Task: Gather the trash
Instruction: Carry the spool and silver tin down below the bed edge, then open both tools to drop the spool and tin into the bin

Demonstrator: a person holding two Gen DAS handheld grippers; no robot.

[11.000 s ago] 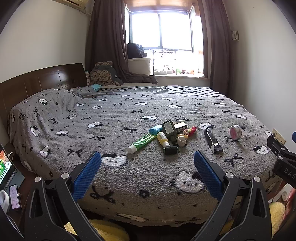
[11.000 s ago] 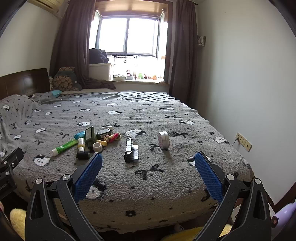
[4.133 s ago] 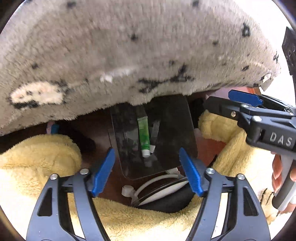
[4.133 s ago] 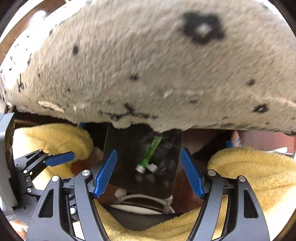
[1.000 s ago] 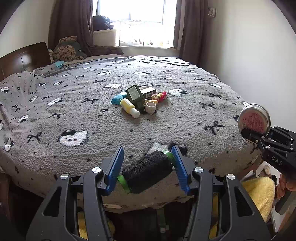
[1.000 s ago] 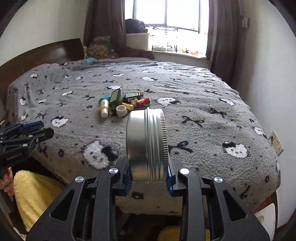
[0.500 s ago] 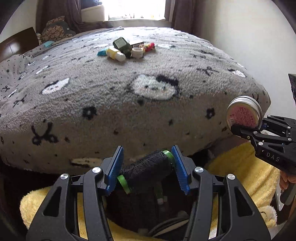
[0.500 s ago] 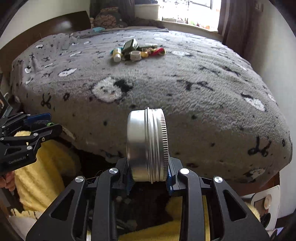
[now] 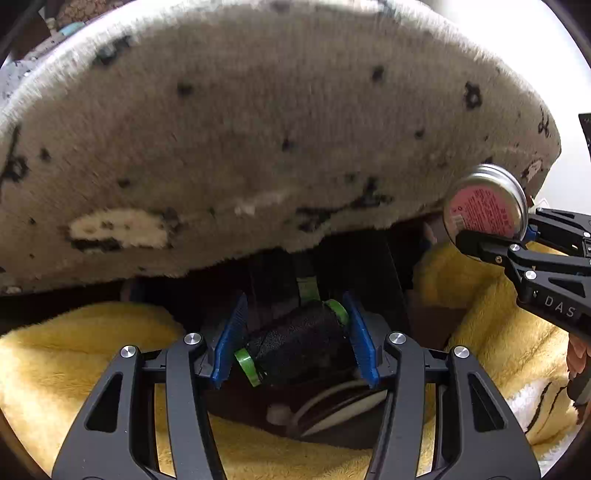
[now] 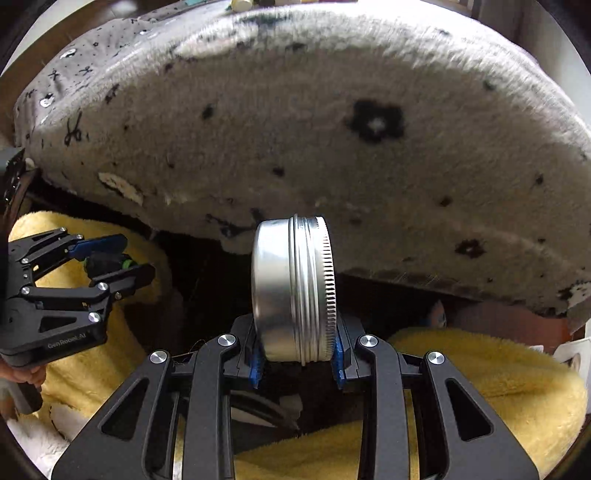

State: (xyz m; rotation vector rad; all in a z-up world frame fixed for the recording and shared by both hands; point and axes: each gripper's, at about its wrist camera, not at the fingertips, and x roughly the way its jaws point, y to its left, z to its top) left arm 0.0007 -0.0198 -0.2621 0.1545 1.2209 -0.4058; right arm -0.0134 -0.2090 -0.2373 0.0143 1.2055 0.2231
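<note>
My left gripper [image 9: 295,336] is shut on a black thread spool [image 9: 295,343] with green ends, held crosswise between the blue pads. It points down over a dark bin [image 9: 354,269] below the bed's edge, where a green tube [image 9: 308,286] lies inside. My right gripper [image 10: 295,350] is shut on a round silver tin [image 10: 293,288], held on edge. In the left wrist view the same tin [image 9: 484,203] shows its red label at the right, in the right gripper [image 9: 524,240]. The left gripper [image 10: 107,258] appears at the left of the right wrist view.
The grey fleece bedspread [image 9: 258,129] with black bows overhangs the bin. Yellow plush fabric [image 9: 74,350] lies on both sides of the bin [image 10: 480,369]. A white curved object [image 9: 332,406] sits at the bin's near side. Several small items [image 10: 258,3] lie at the bed's far top edge.
Both grippers have sunk from over the bed to below its edge and tipped downward, each keeping its load. The bedspread's side now fills the upper view and the bin is in front.
</note>
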